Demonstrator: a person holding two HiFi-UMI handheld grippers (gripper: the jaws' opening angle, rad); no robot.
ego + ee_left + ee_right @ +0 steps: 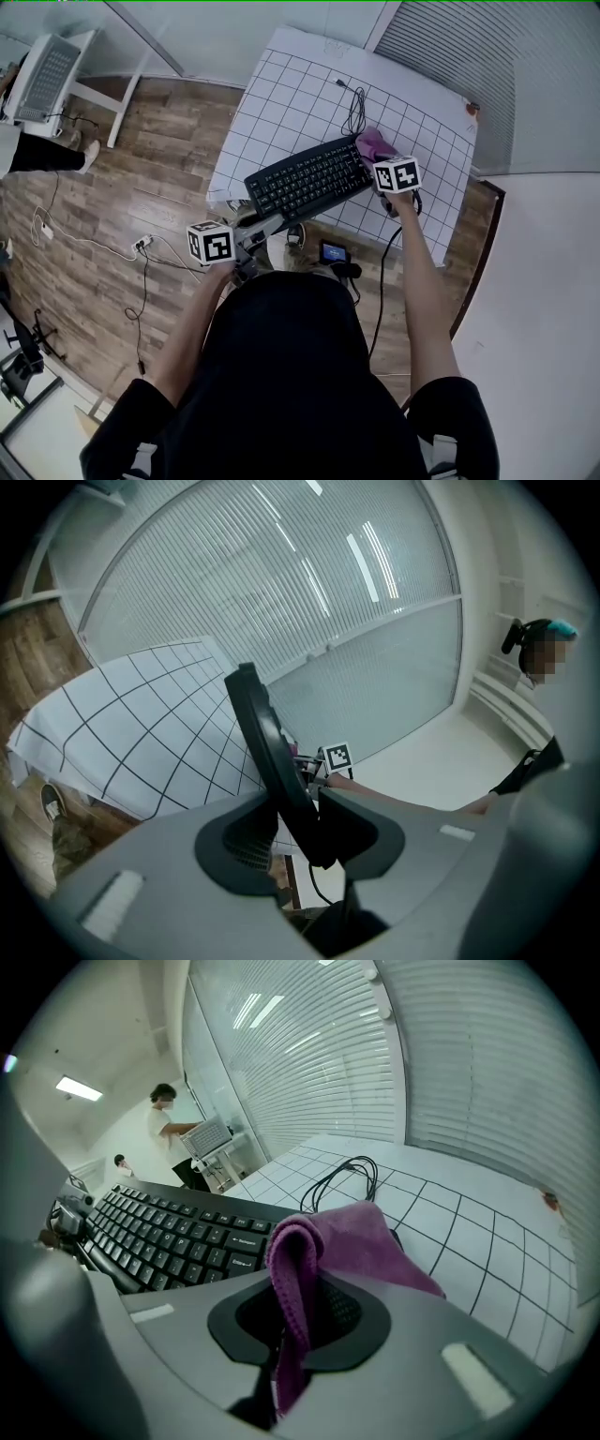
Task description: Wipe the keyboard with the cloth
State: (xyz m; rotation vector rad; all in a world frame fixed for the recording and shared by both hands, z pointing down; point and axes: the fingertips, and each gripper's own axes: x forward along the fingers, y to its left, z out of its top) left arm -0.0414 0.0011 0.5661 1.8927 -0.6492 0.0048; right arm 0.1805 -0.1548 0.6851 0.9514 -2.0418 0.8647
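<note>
At the near-left corner of the grid-marked tabletop (281, 94), the left gripper (255, 223) (295, 827) is clamped on the left end of the black keyboard (309, 178), which is seen edge-on between its jaws. The keyboard is stretched along the tabletop's near edge. At its right end, the purple cloth (370, 143) is pinched tight in the jaws of the right gripper (378, 157) (298, 1321) and draped just beside the keys. A black cable (354, 108) is looped toward the far edge.
</note>
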